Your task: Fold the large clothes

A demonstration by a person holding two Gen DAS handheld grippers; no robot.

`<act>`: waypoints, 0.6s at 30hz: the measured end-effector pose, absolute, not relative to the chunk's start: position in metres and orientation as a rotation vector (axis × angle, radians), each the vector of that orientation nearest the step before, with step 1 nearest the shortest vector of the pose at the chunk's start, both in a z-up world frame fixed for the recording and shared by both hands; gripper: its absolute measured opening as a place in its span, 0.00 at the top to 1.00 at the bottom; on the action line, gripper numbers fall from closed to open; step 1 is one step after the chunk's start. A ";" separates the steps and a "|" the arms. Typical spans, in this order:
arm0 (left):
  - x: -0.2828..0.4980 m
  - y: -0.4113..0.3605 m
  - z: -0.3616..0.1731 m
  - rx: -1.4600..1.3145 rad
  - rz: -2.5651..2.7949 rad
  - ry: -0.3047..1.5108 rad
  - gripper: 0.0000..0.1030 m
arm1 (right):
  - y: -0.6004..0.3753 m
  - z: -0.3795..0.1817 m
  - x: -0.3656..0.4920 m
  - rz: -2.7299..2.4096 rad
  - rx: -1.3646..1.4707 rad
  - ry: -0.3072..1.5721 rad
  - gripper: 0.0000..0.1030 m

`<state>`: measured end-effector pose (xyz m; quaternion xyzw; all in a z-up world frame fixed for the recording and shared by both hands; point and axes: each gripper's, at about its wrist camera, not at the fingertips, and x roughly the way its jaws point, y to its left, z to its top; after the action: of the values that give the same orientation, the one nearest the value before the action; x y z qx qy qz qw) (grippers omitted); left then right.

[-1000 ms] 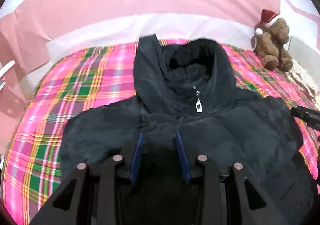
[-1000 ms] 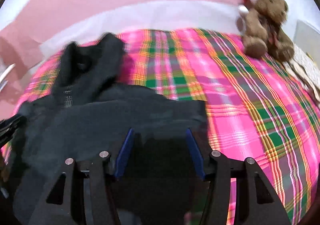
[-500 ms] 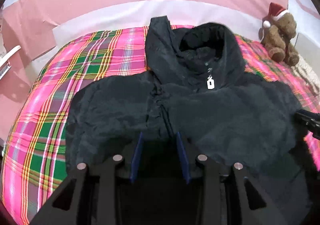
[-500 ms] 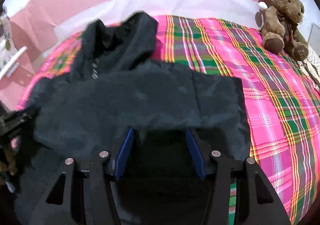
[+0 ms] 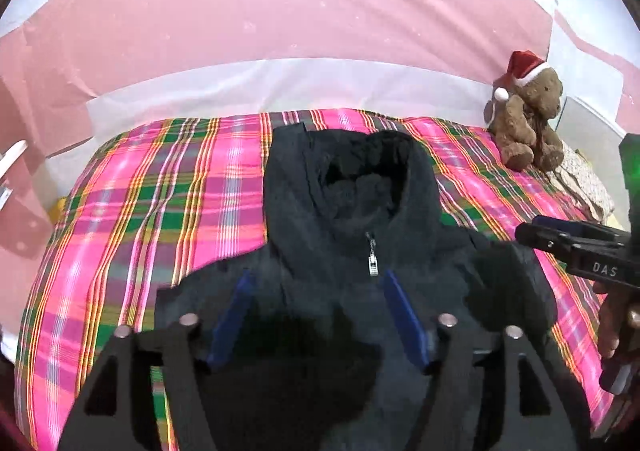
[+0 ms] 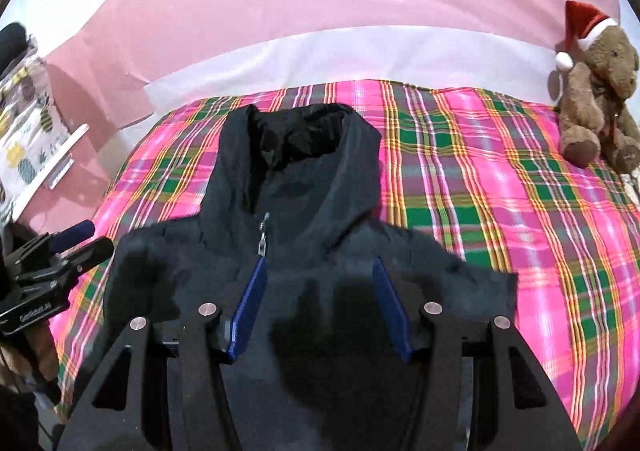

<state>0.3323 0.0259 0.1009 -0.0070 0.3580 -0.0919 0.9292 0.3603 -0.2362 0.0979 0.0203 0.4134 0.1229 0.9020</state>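
A black hooded jacket (image 5: 360, 211) lies front up on the plaid bedspread (image 5: 160, 191), hood toward the wall, zipper pull (image 5: 373, 265) at the chest. My left gripper (image 5: 316, 279) hovers over the jacket's chest; its jaws are opening and its blue pads hold no cloth. The right gripper (image 5: 536, 231) shows at the right edge, above the jacket's side, with nothing hanging from it. In the right wrist view the right gripper (image 6: 320, 267) stands open over the jacket (image 6: 300, 191), below the zipper pull (image 6: 263, 243). The left gripper (image 6: 92, 239) shows at the left, bare.
A brown teddy bear (image 5: 528, 119) in a red Santa hat sits at the bed's far right corner (image 6: 596, 91). A pink and white wall (image 5: 280, 11) runs behind the bed. A person's hand (image 5: 612, 323) holds the right gripper. Patterned cloth (image 6: 24, 123) hangs at the left.
The left jaws have spread much wider and let go of the cloth. Both grippers have risen and drawn back. The right one moved left, so the jacket now sits centred under it.
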 end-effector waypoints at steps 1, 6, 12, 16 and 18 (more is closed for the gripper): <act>0.345 0.026 0.100 -0.014 -0.176 0.742 0.30 | -0.236 0.097 0.373 0.243 0.040 0.857 0.45; 0.415 0.025 0.080 -0.038 -0.135 0.792 0.30 | -0.228 0.083 0.431 0.211 -0.004 0.871 0.44; 0.504 0.018 0.042 -0.038 -0.081 0.839 0.30 | -0.218 0.055 0.515 0.166 -0.043 0.880 0.44; 0.545 0.015 0.018 -0.049 -0.066 0.850 0.30 | -0.210 0.034 0.558 0.138 -0.072 0.889 0.44; 0.559 0.014 0.002 -0.059 -0.067 0.886 0.55 | -0.208 0.020 0.576 0.119 -0.089 0.926 0.44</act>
<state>0.5589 0.0142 0.0022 -0.0283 0.4284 -0.0325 0.9026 0.5764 -0.2081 0.0202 -0.0427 0.4464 0.0572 0.8920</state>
